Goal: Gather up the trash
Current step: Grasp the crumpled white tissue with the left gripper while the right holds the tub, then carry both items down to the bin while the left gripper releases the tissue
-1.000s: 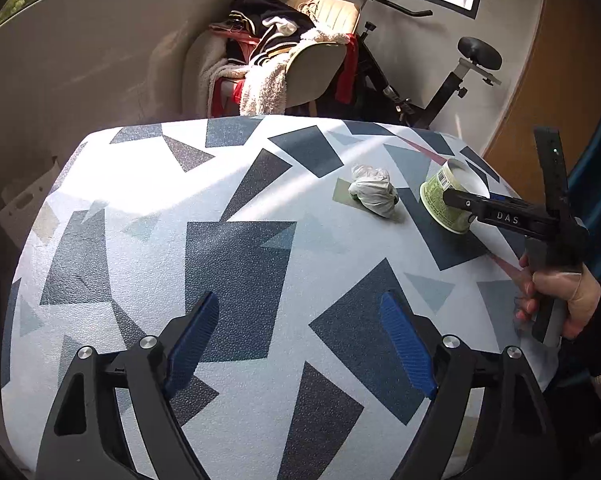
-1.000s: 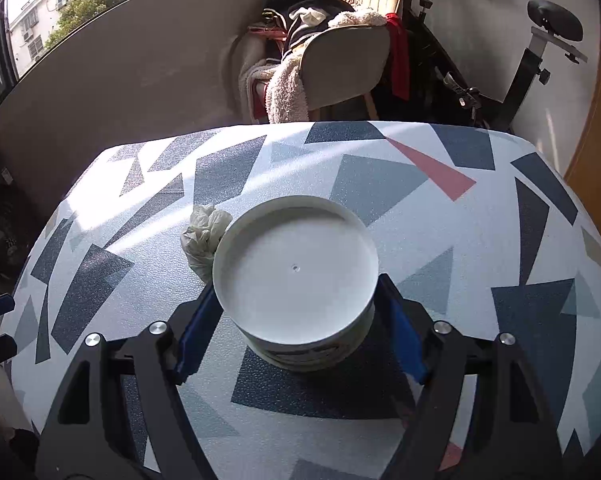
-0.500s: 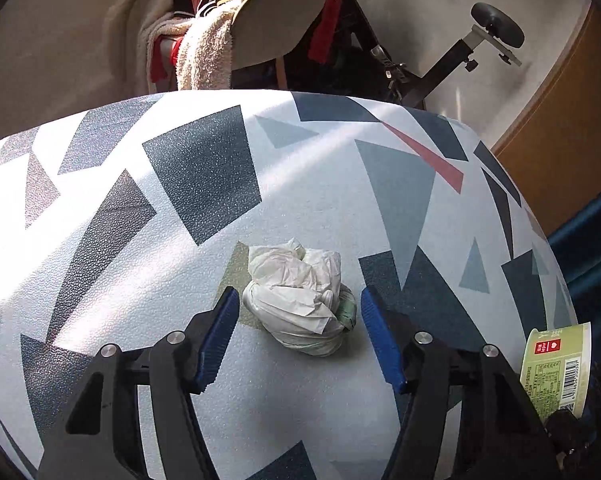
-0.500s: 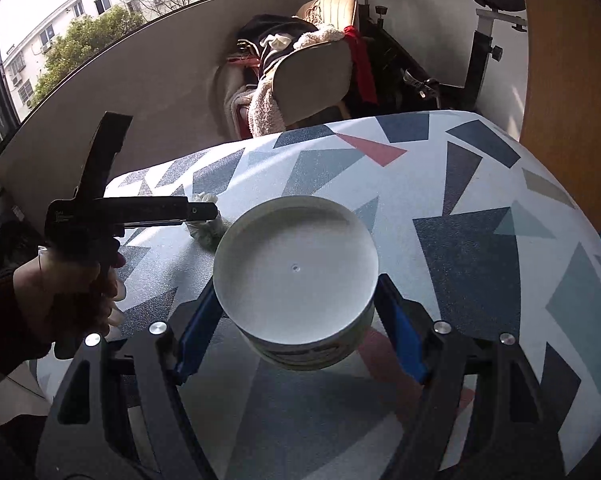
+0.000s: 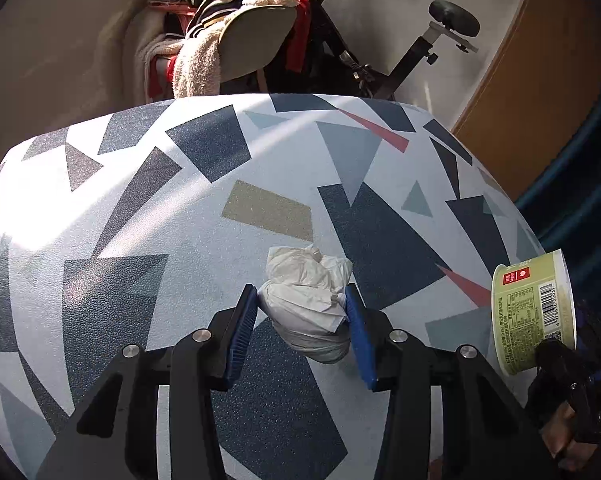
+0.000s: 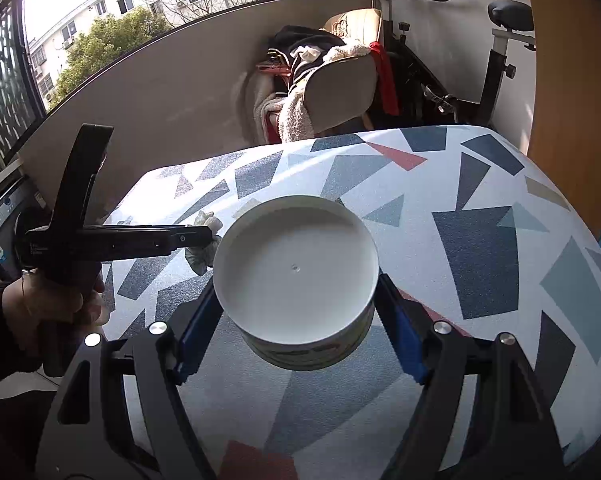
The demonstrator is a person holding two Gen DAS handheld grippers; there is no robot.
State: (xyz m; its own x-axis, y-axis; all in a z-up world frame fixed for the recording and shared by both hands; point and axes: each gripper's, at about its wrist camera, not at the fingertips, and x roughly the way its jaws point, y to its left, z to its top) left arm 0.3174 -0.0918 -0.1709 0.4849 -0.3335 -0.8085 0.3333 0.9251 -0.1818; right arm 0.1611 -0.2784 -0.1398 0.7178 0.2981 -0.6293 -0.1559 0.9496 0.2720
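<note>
A crumpled white paper wad (image 5: 306, 280) lies on the patterned table (image 5: 140, 220) between the blue pads of my left gripper (image 5: 301, 308). Its jaws are closing and both pads touch the wad's sides. From the right wrist view that same gripper (image 6: 208, 234) reaches in from the left, held by a hand (image 6: 48, 304), with the wad (image 6: 200, 258) at its tip. My right gripper (image 6: 296, 292) is shut on a round white tub (image 6: 296, 268), held above the table. The tub's green label (image 5: 534, 312) shows at the right edge of the left wrist view.
Behind the table's far edge stands a chair piled with clothes and a towel (image 5: 252, 28). An exercise bike (image 5: 432, 48) is beside it. A wooden panel (image 5: 540, 100) rises on the right, and a washing machine (image 6: 0, 216) sits low on the left.
My left gripper moved across the table to the paper wad and its jaws narrowed onto it. My right gripper carried the tub up and away from the wad.
</note>
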